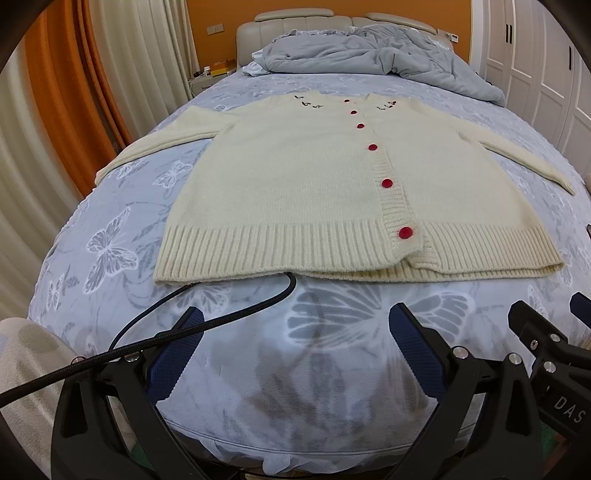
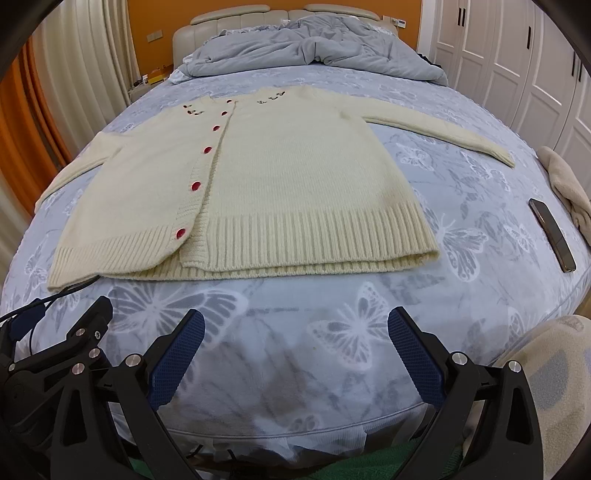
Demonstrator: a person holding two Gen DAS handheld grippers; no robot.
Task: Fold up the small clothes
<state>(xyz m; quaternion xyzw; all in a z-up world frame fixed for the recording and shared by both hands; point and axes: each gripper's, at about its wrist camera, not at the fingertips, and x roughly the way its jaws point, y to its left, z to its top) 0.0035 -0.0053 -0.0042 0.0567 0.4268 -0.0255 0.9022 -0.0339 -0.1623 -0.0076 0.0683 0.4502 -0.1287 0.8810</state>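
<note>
Cardigan (image 1: 295, 177) lies flat, hem toward both spread, empty claws (image 1: 295, 343) (image 2: 295, 343), collar toward headboard (image 1: 295, 26).

Both wrist views look from the bed's (image 1: 110, 206) foot toward the headboard (image 2: 236, 22), low and near the mattress edge — left one leftward, right one rightward — sharing the cardigan (image 1: 295, 177).

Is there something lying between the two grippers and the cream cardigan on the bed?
Mostly no. Bare sheet separates the open left gripper and open right gripper from the cardigan. Only a black cable crosses the left gripper's near side toward the hem.
</note>
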